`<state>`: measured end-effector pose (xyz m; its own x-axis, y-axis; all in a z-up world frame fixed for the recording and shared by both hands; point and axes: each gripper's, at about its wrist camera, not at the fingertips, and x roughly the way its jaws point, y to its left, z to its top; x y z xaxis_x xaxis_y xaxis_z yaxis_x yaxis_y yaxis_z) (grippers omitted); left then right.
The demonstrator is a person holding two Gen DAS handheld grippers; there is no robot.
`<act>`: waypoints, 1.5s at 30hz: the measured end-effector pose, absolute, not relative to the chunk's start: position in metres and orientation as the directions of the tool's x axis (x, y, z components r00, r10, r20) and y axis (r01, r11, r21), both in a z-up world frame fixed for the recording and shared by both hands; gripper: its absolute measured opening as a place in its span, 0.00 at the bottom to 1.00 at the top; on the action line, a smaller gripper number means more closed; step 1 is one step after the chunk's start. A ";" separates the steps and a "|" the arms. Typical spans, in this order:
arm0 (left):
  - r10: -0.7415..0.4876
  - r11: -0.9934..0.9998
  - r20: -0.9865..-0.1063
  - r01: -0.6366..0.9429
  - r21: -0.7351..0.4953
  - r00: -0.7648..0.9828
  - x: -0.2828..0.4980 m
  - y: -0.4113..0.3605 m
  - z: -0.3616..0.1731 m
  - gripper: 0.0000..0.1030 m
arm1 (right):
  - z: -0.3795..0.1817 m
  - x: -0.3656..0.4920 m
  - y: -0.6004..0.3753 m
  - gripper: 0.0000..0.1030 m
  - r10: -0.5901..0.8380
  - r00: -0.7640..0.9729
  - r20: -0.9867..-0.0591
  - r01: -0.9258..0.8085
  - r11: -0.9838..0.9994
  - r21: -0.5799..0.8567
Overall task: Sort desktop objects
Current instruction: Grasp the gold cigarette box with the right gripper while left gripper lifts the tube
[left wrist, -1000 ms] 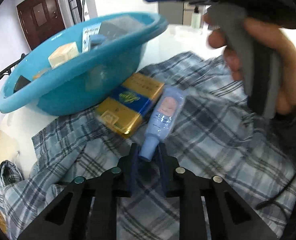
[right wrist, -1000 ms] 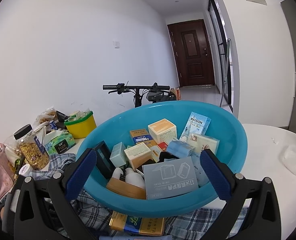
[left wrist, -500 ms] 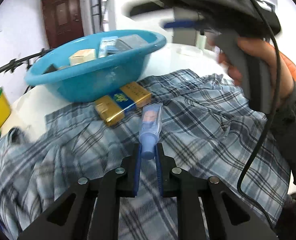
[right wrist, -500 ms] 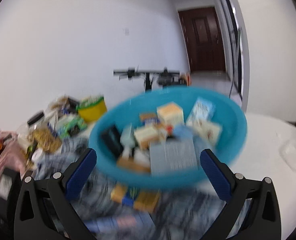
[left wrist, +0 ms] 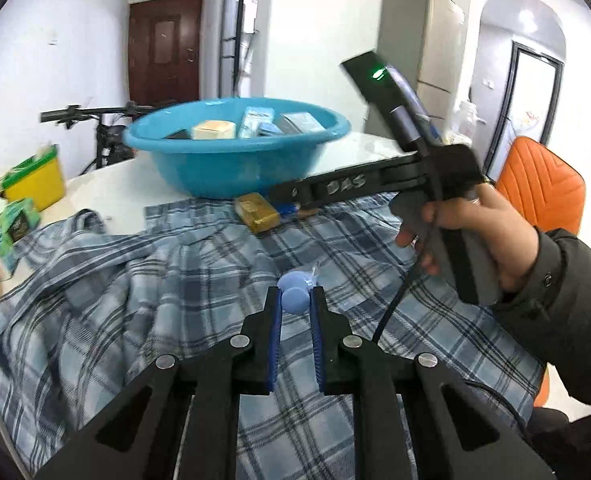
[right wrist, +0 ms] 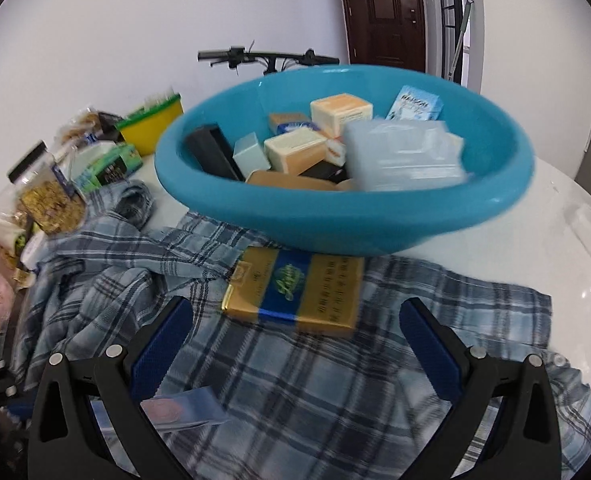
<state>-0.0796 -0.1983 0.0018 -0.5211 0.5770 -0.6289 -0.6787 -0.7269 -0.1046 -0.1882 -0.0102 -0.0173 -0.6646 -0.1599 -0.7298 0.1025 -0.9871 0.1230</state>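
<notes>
Left wrist view gives us the relation that matters: our left gripper (left wrist: 295, 306) has its jaws drawn in tight on the cap end of a pale blue tube (left wrist: 295, 295), low in the centre of the frame, the tube's long axis pointing away from the lens so we see it nearly end-on, a round blue cap and a crinkle of clear film. It hangs over the plaid cloth (left wrist: 143, 312), and the blue basin (left wrist: 231, 168), where we judge it belongs, lies ahead in the upper middle, past the gold and blue box (left wrist: 257, 213). To the right of the frame our right hand (left wrist: 475, 236) holds the other tool above that box. In the right wrist view the tube's flat tail shows at lower left, blurred, pale with a pinkish round patch. Our right gripper (right wrist: 295, 346) stands wide apart and holds nothing, with the box lying crosswise just beyond its tips and touching the basin's foot. So the right hand is nearer the box, the left already loaded.
</notes>
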 end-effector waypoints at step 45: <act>0.541 -0.755 -0.669 -0.645 -0.118 -0.510 -0.071 -0.192 0.004 0.15 | -0.018 -0.152 -0.007 0.86 -0.153 -0.671 -0.726 0.169 -0.984 0.052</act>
<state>-0.0708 -0.1921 0.0035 -0.5102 0.5406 -0.6689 -0.6448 -0.7551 -0.1185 -0.1522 -0.0074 -0.0177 -0.6706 -0.1530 -0.7258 0.1686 -0.9843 0.0518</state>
